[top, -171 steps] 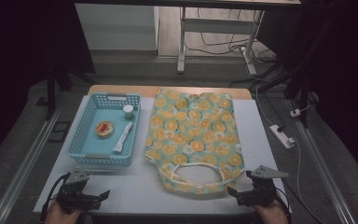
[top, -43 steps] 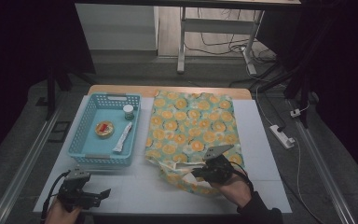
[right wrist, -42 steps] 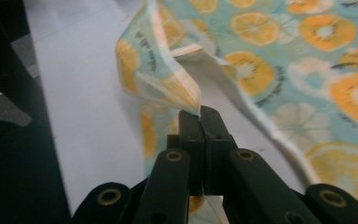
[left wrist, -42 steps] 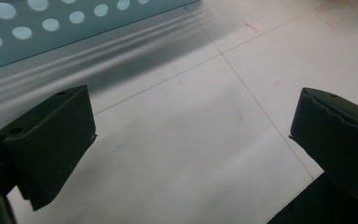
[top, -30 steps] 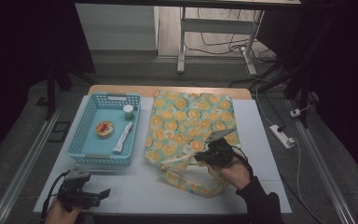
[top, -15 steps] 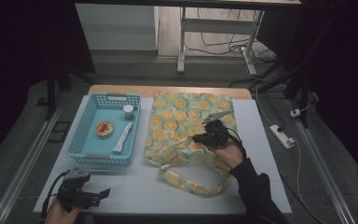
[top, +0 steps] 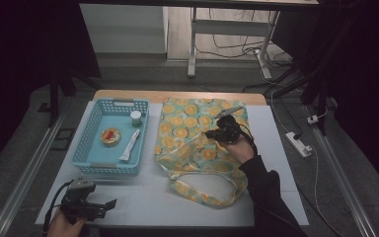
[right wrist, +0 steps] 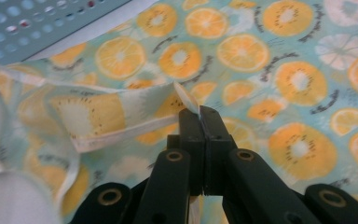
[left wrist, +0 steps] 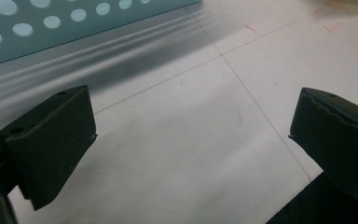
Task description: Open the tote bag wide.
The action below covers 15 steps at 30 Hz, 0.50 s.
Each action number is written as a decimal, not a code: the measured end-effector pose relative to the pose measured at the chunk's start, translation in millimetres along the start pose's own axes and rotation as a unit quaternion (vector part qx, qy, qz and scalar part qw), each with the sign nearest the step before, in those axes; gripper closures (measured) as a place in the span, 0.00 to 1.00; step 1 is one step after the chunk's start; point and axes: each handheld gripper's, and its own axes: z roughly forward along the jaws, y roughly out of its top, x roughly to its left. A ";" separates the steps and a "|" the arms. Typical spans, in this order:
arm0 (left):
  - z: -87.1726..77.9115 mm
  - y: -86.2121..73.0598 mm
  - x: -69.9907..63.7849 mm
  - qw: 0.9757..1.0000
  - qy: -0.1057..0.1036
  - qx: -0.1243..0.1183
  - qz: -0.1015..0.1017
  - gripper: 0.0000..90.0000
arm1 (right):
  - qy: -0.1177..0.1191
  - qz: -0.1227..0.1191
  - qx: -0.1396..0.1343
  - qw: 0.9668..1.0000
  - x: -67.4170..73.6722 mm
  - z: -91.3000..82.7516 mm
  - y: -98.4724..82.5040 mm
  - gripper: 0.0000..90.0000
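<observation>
A fabric bag (top: 192, 123) printed with orange slices lies on the white table, its handle loop (top: 212, 190) trailing toward the front edge. My right gripper (top: 217, 132) is over the bag's middle, shut on the top layer's hem, which it holds lifted and folded back. In the right gripper view the jaws meet on the bag's edge (right wrist: 186, 100), and the bag (right wrist: 279, 70) spreads beyond. My left gripper (top: 109, 203) rests at the front left of the table, open, with bare table between its fingers (left wrist: 51, 140).
A blue perforated basket (top: 94, 158) stands left of the bag, holding a small jar (top: 136, 118), a round red-topped item (top: 111, 137) and a white tube (top: 129, 146). Its wall (left wrist: 51, 28) shows close ahead in the left gripper view. A power strip (top: 298, 143) lies right of the table.
My right gripper has carried the bag's front edge away from the front of the table toward the back, folding the top layer over. The left gripper has stayed put.
</observation>
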 end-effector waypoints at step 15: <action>0.1 -0.1 0.8 1.000 -0.001 0.000 -0.005 0.01 | -0.013 0.006 -0.007 1.000 -25.8 30.0 19.2 0.99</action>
